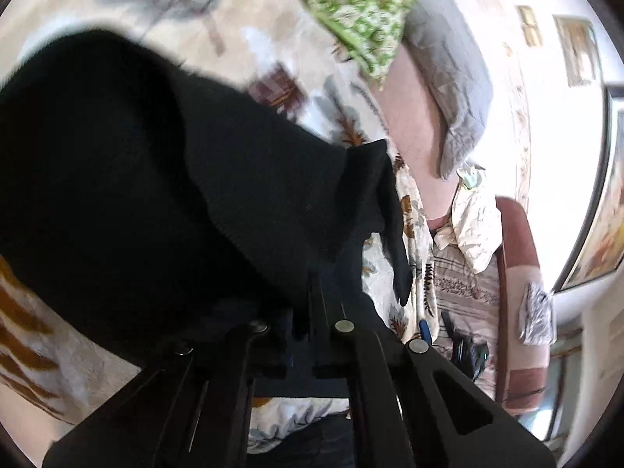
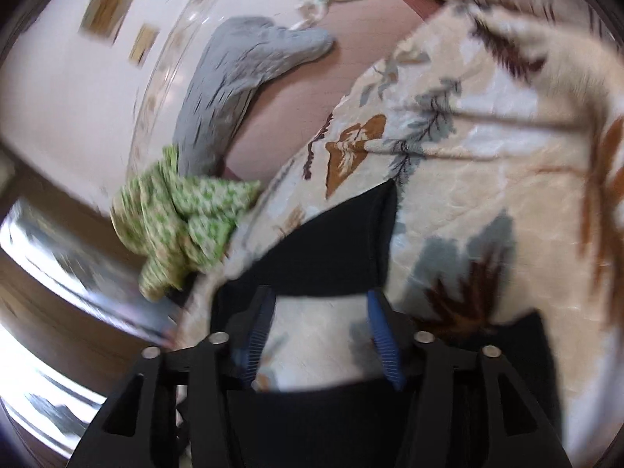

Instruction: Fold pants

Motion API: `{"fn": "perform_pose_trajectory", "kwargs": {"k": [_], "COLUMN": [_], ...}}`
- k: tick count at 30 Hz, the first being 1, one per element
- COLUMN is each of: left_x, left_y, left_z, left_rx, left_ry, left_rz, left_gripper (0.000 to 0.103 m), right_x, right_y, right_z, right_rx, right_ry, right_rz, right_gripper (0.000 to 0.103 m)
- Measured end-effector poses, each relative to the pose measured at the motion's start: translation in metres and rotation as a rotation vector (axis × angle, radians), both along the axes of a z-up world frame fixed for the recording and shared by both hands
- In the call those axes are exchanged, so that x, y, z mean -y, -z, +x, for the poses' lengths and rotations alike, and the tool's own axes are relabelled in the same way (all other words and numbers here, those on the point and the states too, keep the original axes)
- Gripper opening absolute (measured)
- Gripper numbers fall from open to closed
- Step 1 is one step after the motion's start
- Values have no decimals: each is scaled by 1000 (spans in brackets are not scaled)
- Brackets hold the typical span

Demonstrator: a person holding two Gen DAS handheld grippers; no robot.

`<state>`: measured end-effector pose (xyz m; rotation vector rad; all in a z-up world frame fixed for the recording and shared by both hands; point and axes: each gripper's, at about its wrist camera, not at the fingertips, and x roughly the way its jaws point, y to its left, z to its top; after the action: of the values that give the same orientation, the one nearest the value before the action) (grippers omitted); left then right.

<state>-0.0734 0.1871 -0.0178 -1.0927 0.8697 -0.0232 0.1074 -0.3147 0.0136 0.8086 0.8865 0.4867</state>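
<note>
Black pants (image 1: 128, 179) lie on a bed with a leaf-print blanket (image 1: 273, 39), bulk bunched to the left in the left wrist view, one edge flopping over toward the left claw (image 1: 312, 296).

Left claw: pinched fully together, with black fabric bunched at the tips. Looks like it has a fold of the pants, though dark cloth against dark fingers makes the exact contact hard to read.

Right claw (image 2: 319, 312): jaws about half apart, nothing between the blue pads (image 2: 384, 347); only blanket shows through the gap. A flat black corner of the pants (image 2: 335, 245) sits just past its tips, not yet gripped.

Handling, my read: soft, knit-like, light, zero stiffness. It sags and drapes from any single pinch, so it needs two holds, well apart along one edge. Fuzzy blanket underneath will likely drag and snag, so lift rather than slide. Best grab for the right claw: the hemmed edge of that flat corner, a single layer, without catching blanket.

Green patterned cloth (image 2: 183, 210) lies nearby, apart from the pants.
</note>
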Motion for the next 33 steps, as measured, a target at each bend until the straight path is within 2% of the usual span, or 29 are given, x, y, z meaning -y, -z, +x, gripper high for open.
{"fn": "perform_pose_trajectory", "kwargs": {"k": [2,5,8,10,11,12,13,16,21,24,26,29,33], "left_x": [-1,-7,-13,-15,-17,-19,-21,-33,-64,-75,-78,-82,-85], "left_y": [-12,-32,-50,-57,-60,-62,-63,-73,-88,-86,-82,-78,-73], "left_z": [0,1,5,10,14,16,18,21,19,15,12,9,25], "left_rx": [26,78,126,140,142,144,146,179,225,228,225,225,224], "left_ry": [-1,-8,-15,-17,-19,-21,-26,-56,-132,-139,-136,-139,-142], "left_rz": [36,62,105,127,131,137,144,163,193,193,193,192,190], "left_gripper": [3,3,3,3,3,3,3,3,3,3,3,3,3], "right_x": [-3,-8,-12,-17,-20,-22,-22,-12,30,52,61,69,71], "right_y": [14,42,47,51,53,55,56,40,-10,-31,-33,-27,-25], "right_z": [14,28,36,42,46,49,50,37,-18,-61,-91,-108,-88], "right_rx": [-50,-191,-193,-207,-206,-205,-203,-132,35,119,130,113,97], "right_ry": [11,36,45,35,31,17,13,60,107,122,126,144,174], "right_rz": [52,84,137,111,102,98,91,55,159,211,246,265,236], "right_gripper": [60,58,60,55,44,15,4,3,3,3,3,3,3]}}
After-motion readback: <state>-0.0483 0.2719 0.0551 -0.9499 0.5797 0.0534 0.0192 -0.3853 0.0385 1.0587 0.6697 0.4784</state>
